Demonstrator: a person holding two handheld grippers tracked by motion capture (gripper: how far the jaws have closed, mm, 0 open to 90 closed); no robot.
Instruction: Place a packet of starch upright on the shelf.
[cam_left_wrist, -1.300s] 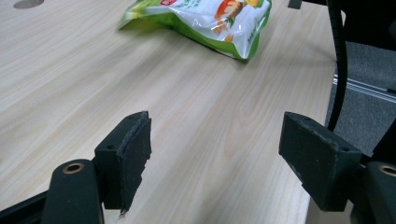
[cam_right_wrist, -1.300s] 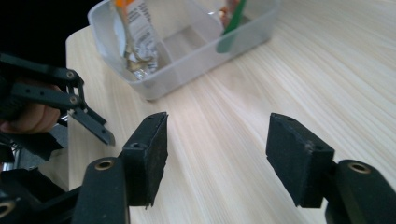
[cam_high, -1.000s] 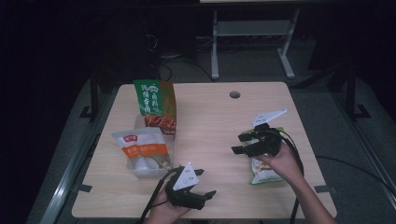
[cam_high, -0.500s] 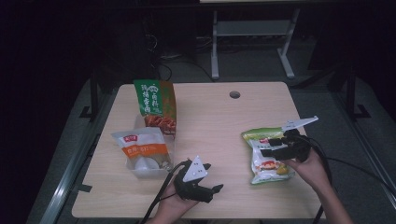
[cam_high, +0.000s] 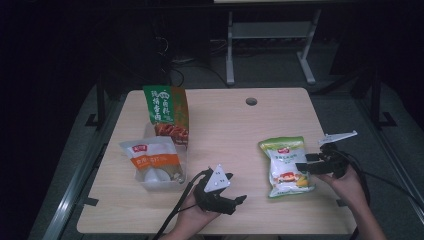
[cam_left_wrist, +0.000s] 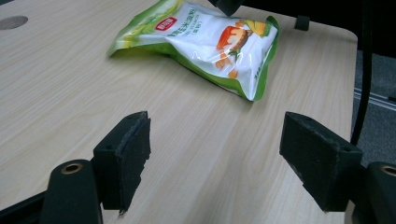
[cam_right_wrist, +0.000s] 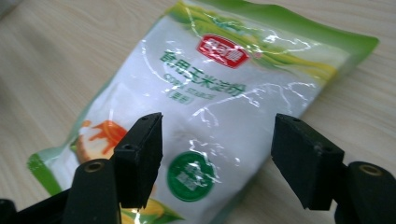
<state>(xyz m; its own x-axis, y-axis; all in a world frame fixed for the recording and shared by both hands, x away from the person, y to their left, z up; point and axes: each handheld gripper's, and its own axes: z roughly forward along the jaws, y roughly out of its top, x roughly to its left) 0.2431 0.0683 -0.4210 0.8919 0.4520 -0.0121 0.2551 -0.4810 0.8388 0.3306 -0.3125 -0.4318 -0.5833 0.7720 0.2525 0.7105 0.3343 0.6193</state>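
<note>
The green-and-white plastic pouch of corn starch (cam_high: 287, 166) lies flat on the right half of the light wooden table (cam_high: 235, 130), label side up, with its red brand mark toward the far end. In the right gripper view the pouch (cam_right_wrist: 219, 116) sits directly beyond the jaws; its glossy film shows creases and glare.

The right gripper (cam_high: 306, 166) is at the right edge of the pouch in the high view, held by the person's right hand (cam_high: 345, 182). Its two black jaws stand well apart. The jaws have just been opening, and the right gripper view (cam_right_wrist: 217, 154) shows the pouch beyond and below the gap, with neither pad pressing on it.

The left gripper (cam_high: 235, 202) rests low at the near edge of the table, held in the left hand (cam_high: 192, 220), well apart from the pouch. In the left gripper view (cam_left_wrist: 215, 163) its jaws are spread wide with bare table between them, and the pouch (cam_left_wrist: 201, 42) lies farther off.

On the left half of the table, a clear plastic tray (cam_high: 162, 180) holds a white-and-orange food pouch (cam_high: 150, 160). Just behind it stands a tall green-and-orange snack bag (cam_high: 166, 112), upright. A small round grommet hole (cam_high: 251, 101) is set in the far part of the tabletop.
</note>
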